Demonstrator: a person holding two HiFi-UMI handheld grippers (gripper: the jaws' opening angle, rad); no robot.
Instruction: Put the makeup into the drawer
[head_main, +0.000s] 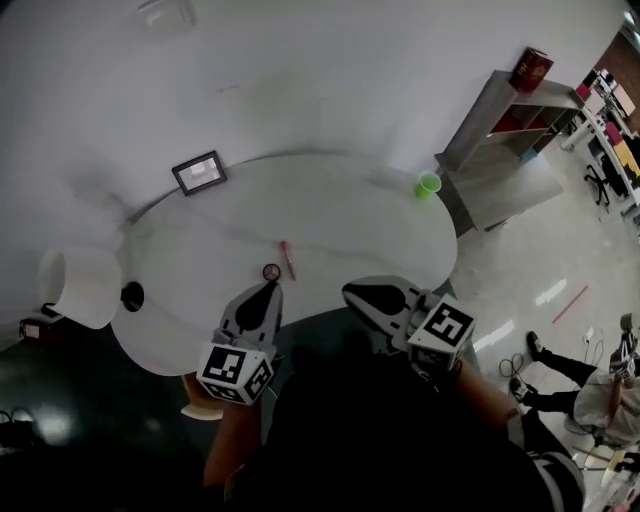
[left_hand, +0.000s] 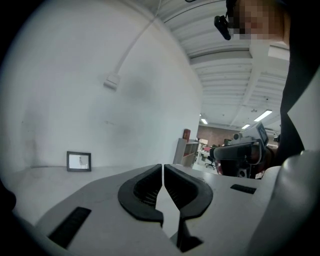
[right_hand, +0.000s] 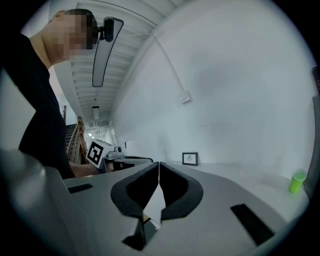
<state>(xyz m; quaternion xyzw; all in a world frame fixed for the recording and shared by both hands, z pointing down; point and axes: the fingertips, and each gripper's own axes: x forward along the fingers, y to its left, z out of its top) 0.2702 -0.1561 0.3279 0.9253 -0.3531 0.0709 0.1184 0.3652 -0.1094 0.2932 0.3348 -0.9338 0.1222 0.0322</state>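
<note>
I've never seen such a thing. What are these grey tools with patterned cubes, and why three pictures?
No robot: a person holds a two-jaw gripper in each hand. One picture looks down from a camera on the person's head; the others come from cameras riding on the left gripper and the right gripper. Both are shut and empty. On the white table are a pink stick, a small round item, a picture frame and a green cup.
</note>
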